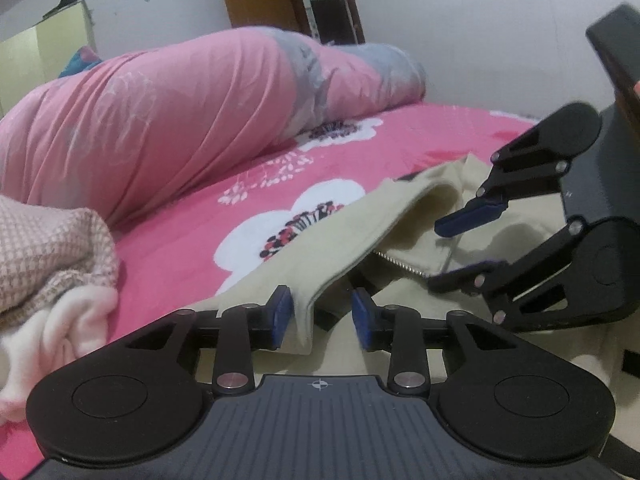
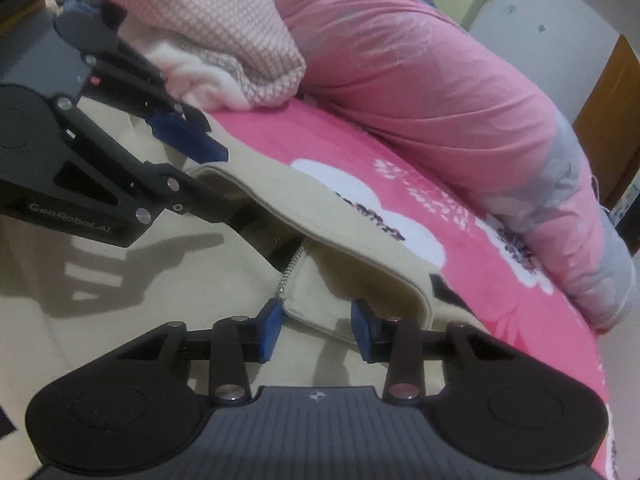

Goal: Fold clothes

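Left wrist view: a beige jacket (image 1: pixel 332 240) lies on the bed (image 1: pixel 192 220), on a pink sheet with big white flowers. Its collar stands up a little, and a zipper (image 1: pixel 400 265) shows under it. The left gripper (image 1: pixel 322 318) is down low at the collar. Its jaws are wide apart, and the collar edge sits between the blue pads, close to the left pad (image 1: pixel 282 316). It is not pinched. I think the gripper is there so it can take that edge. The right gripper (image 1: pixel 460 252) comes in from the right side. Its jaws are wide too and hold nothing. One finger is over the collar and one is lower, near the zipper. A big pink rolled blanket (image 1: pixel 160 120) lies at the back. A checked sweater (image 1: pixel 48 248) sits in a heap at the left, well apart from the jacket.

Right wrist view: the right gripper (image 2: pixel 316 328) has the other collar corner (image 2: pixel 316 300) between its open pads. The zipper (image 2: pixel 292 268) runs down to it. The left gripper (image 2: pixel 208 184) reaches in from the left, open, around the far end of the collar. The two grippers sit at the two ends of the collar, so the jacket can be lifted evenly. The body of the jacket (image 2: pixel 120 280) lies flat and spread. I cannot tell if a fold is about to start or has just been let go.
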Motion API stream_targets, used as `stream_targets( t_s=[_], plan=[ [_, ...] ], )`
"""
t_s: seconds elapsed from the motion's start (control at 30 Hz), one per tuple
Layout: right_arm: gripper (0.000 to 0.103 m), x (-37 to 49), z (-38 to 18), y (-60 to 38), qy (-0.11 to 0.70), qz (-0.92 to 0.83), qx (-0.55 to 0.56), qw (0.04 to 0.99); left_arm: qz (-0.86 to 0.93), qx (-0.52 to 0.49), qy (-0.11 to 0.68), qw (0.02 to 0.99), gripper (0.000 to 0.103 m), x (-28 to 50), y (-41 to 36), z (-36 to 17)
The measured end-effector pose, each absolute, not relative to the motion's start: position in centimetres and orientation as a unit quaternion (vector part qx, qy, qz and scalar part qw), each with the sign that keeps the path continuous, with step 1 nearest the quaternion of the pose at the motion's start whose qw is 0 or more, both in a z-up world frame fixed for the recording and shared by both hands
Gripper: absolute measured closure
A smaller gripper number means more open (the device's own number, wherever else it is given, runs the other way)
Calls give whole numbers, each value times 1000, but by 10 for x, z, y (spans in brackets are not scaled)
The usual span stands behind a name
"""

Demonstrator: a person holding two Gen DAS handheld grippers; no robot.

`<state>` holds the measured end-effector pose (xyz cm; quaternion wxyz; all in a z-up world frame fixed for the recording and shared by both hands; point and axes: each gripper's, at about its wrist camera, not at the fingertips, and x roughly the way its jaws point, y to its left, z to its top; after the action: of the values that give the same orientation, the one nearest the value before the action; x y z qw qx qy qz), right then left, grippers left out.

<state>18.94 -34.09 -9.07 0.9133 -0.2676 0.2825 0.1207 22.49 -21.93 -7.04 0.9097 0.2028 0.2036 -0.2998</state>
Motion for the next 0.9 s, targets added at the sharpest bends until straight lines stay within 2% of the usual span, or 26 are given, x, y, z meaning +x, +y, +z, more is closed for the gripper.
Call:
stream_targets(
  t_s=[0.07,0.1,0.13,0.33,0.63,0.83,0.9],
  plan=[
    [76,192,-90,-341,286,121,-262,914,-287,201,213,912,73,230,-220,-71],
    [79,192,-89,-341,285,121,-261,914,-281,193,219,914,87,232,-219,-71],
    [81,192,-88,-341,285,122,-260,915,-275,185,224,916,93,235,-217,-70],
    [90,193,-80,-343,277,125,-234,923,-267,142,215,929,96,238,-205,-64],
    [93,220,-82,-317,273,135,-243,921,-292,140,149,934,97,221,-200,-56],
    [93,227,-95,-308,268,117,-273,916,-327,208,194,901,97,223,-215,-72],
    [90,224,-95,-311,269,113,-269,918,-339,236,214,885,98,224,-221,-79]
  ],
)
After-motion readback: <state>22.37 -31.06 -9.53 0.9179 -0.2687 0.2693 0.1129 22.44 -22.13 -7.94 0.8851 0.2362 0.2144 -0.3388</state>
